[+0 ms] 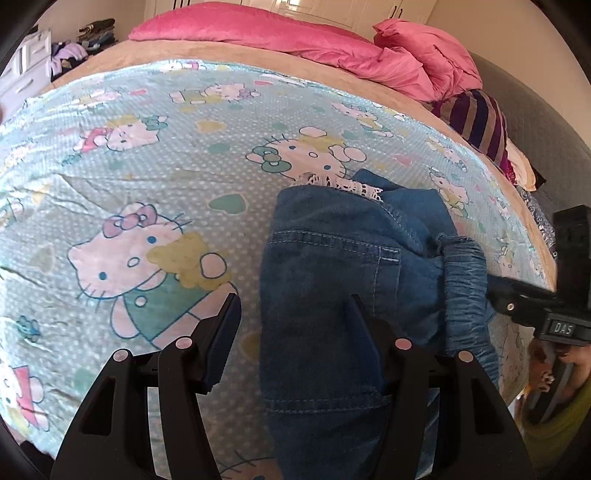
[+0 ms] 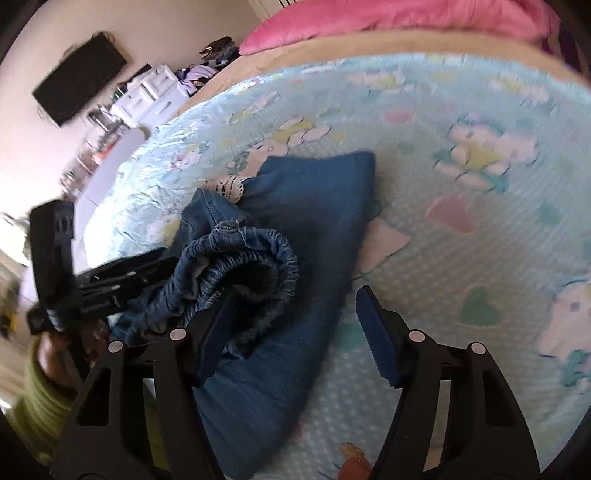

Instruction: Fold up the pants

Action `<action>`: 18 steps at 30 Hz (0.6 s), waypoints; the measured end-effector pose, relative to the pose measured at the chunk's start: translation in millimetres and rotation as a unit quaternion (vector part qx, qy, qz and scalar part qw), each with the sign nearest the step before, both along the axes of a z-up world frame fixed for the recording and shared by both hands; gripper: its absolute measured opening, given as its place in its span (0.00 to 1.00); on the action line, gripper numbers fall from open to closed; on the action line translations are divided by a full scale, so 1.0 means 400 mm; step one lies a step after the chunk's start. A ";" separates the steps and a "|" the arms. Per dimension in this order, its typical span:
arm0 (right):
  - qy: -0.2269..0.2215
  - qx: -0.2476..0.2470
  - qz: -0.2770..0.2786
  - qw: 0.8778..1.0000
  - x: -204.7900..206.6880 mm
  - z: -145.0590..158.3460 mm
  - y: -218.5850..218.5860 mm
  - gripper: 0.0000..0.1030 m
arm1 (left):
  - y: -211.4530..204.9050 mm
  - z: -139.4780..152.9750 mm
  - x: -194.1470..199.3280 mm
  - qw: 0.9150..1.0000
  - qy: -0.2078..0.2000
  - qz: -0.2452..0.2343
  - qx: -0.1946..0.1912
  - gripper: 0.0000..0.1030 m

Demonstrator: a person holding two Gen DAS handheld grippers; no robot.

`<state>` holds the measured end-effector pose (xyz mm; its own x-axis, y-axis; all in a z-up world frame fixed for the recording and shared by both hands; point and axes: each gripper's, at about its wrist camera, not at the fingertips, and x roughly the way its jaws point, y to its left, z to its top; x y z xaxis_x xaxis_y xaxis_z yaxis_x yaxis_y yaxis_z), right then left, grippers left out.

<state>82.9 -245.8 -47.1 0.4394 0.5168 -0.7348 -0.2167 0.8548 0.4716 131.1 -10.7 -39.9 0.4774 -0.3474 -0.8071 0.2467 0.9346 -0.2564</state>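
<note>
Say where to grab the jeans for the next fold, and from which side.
Take the jeans by the elastic waistband, probably. It is bunched into a raised roll above the flat denim, so a finger can get under it. Come from the near side, where the right gripper is: its jaws are open, one finger at the roll. The left gripper is also open.

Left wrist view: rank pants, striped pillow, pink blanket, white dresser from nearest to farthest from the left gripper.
1. Pants: right at the left gripper, one finger resting over the denim.
2. Striped pillow: up and right, at the bed's edge.
3. Pink blanket: across the far end of the bed.
4. White dresser: off the bed, far left.

Pillow versus blanket's bunched right end is close.
</note>
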 end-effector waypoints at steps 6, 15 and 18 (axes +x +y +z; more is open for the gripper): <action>-0.011 0.024 0.032 0.999 0.015 -0.006 0.027 0.38 | -0.026 -0.003 0.007 1.000 -0.001 -0.012 -0.008 0.41; -0.102 -0.015 0.068 0.992 -0.005 0.088 0.082 0.17 | -0.044 0.054 -0.007 0.999 -0.039 -0.013 0.001 0.15; -0.120 -0.027 0.072 0.990 0.022 0.115 0.099 0.17 | -0.041 0.080 0.011 0.998 -0.056 0.000 -0.001 0.15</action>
<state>91.8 -206.1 -1.2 0.5290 0.5491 -0.6470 -0.4380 0.8297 0.3461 135.4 -27.2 -7.8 0.5642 -0.3489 -0.7483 0.2738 0.9341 -0.2291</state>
